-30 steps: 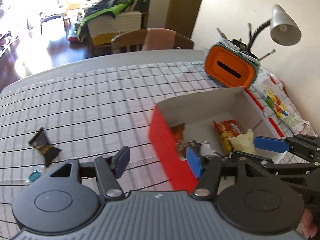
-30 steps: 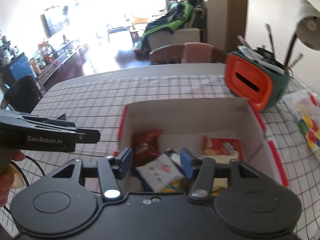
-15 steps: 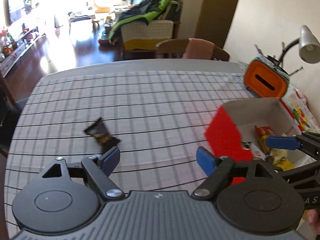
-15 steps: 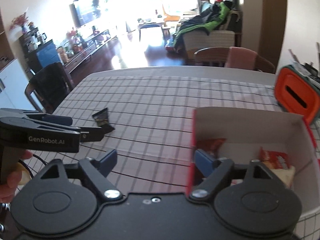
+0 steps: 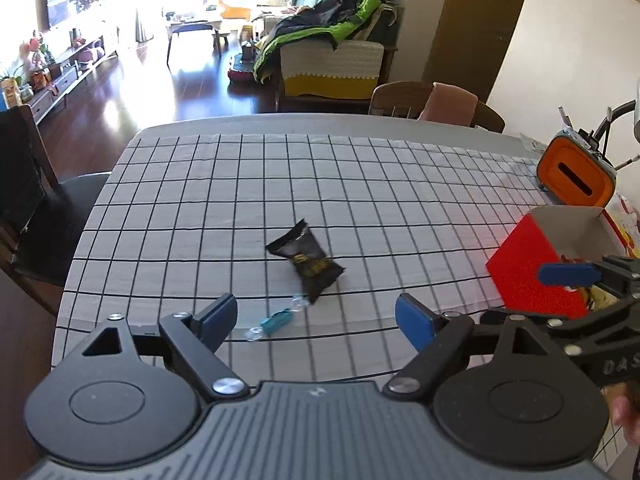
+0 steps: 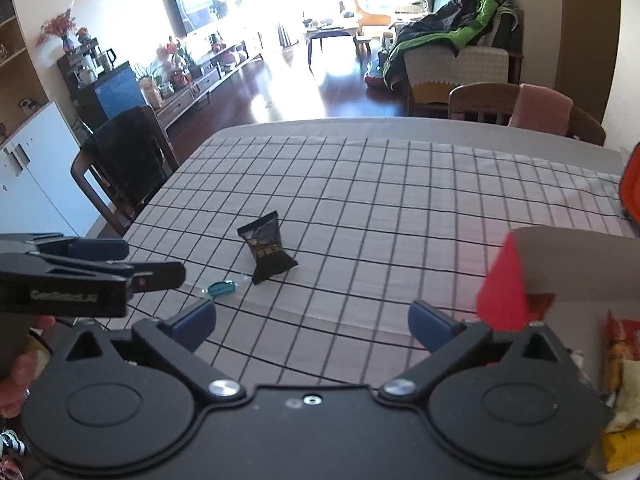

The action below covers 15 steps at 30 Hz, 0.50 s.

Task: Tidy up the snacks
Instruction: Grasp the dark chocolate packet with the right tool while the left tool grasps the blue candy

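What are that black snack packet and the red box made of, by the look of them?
Black packet: seemingly glossy plastic or foil film, since it is crinkled, with flared sealed ends. Red box: likely cardboard, with thin, stiff, flat walls, matte red outside and plain pale inside.

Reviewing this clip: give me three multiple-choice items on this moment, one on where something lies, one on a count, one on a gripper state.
1. Where does the black foil snack packet lie?
A. inside the red cardboard box
B. on the checked tablecloth, outside the box
C. between the left gripper's fingers

2. How many loose items lie on the cloth outside the box?
A. one
B. two
C. four

3. How do the left gripper's jaws stand?
A. wide apart, holding nothing
B. clamped on the black packet
C. shut on a teal candy

Answers:
1 B: the packet rests on the checked tablecloth, left of the red cardboard box.
2 B: only the packet and the small teal wrapped candy show there.
3 A: the left gripper has both blue pads spread with bare cloth between; the right gripper is likewise open.
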Each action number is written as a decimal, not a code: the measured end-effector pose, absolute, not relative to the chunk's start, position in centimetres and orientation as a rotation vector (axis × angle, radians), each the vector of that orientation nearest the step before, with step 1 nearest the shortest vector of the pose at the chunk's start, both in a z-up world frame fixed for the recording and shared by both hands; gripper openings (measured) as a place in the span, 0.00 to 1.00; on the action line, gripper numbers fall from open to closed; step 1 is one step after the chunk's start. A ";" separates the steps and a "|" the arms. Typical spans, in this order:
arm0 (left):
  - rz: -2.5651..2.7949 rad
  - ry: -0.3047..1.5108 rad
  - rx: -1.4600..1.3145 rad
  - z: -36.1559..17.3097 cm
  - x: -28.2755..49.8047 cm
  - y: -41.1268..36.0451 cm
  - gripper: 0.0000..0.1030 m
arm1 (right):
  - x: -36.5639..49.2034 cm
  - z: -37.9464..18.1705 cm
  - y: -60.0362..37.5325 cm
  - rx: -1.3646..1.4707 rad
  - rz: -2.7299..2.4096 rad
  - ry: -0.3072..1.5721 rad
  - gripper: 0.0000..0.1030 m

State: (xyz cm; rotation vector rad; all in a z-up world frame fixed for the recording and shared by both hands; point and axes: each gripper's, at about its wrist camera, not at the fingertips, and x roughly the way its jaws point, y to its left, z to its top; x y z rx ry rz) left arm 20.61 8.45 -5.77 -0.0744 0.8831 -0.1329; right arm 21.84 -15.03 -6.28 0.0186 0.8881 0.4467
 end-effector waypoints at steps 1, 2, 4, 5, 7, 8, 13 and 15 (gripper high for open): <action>-0.150 0.884 -0.077 -5.9 20.7 9.0 0.84 | 22.1 -6.5 -14.5 0.014 0.446 0.891 1.00; -0.176 0.882 -0.084 -6.2 20.8 9.6 0.84 | 22.2 -6.7 -14.1 0.010 0.445 0.894 1.00; -0.210 0.885 -0.083 -6.6 21.2 10.4 0.84 | 22.6 -7.0 -13.2 0.002 0.449 0.902 1.00; -0.222 0.890 -0.081 -6.9 21.4 10.8 0.84 | 22.9 -7.2 -12.7 -0.003 0.451 0.907 1.00; -0.244 0.898 -0.082 -7.5 21.8 11.5 0.84 | 23.5 -7.7 -11.9 -0.017 0.447 0.921 1.00; -0.252 0.903 -0.079 -7.8 22.1 11.9 0.84 | 23.8 -7.9 -11.5 -0.022 0.446 0.926 1.00; -0.267 0.931 -0.030 -9.6 23.1 12.8 0.84 | 25.4 -9.0 -9.8 -0.039 0.451 0.946 0.99; -0.281 0.946 -0.017 -10.3 23.7 13.1 0.84 | 26.1 -9.5 -9.2 -0.054 0.455 0.957 0.99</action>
